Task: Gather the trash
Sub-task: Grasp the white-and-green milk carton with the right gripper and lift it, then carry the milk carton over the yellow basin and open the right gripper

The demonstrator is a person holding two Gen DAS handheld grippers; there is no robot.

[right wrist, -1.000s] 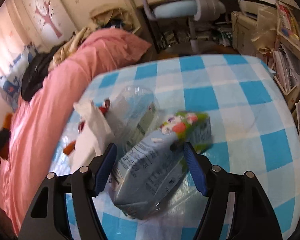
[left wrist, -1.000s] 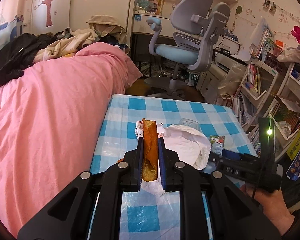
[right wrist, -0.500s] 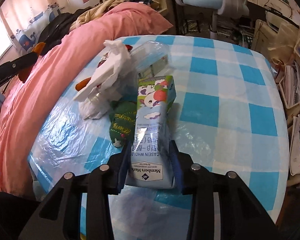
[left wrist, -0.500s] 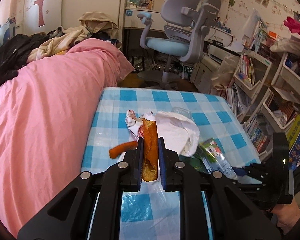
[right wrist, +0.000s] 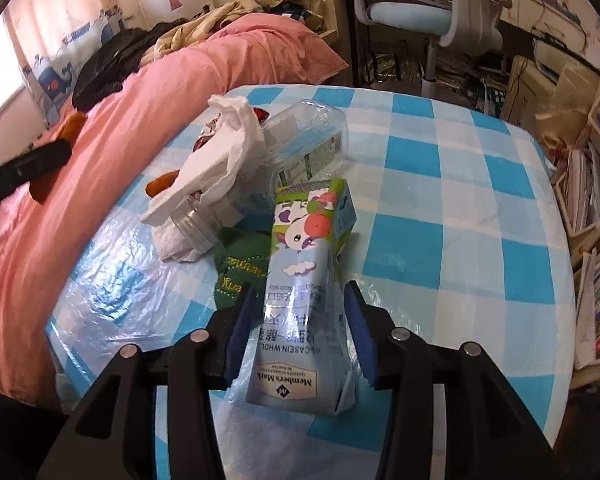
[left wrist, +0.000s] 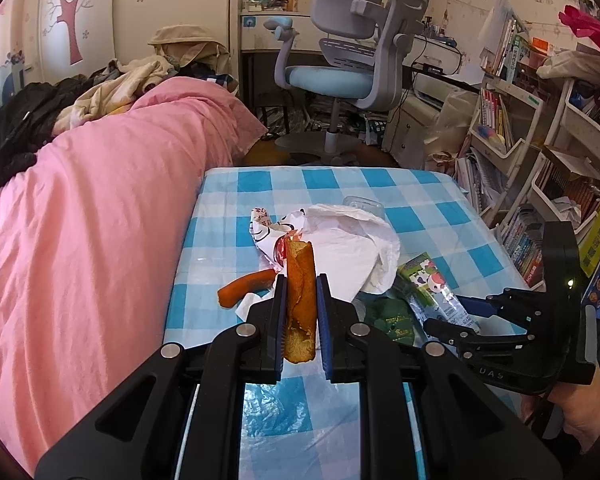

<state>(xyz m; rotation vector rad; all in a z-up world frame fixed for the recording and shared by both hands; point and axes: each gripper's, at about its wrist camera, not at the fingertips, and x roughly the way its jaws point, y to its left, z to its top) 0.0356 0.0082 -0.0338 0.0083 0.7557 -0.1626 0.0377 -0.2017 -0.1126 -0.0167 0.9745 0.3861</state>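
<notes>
My left gripper (left wrist: 300,292) is shut on a brown bread roll (left wrist: 299,280) and holds it above the checked table. My right gripper (right wrist: 300,300) has its jaws spread around a milk carton (right wrist: 304,276) that lies flat on the table, with a gap on each side. The carton also shows in the left wrist view (left wrist: 432,292). Beside it lie a white crumpled tissue (right wrist: 220,152), a clear plastic bottle (right wrist: 300,140), a green wrapper (right wrist: 238,268) and an orange sausage (left wrist: 246,286).
The blue-checked table (right wrist: 460,208) has a plastic cover. A pink bed (left wrist: 80,220) runs along its left side. An office chair (left wrist: 352,52) stands beyond the table. Bookshelves (left wrist: 540,152) stand on the right.
My right gripper's jaws have opened off the milk carton, which now lies on the table. My left gripper has drawn back a little with the bread roll.
</notes>
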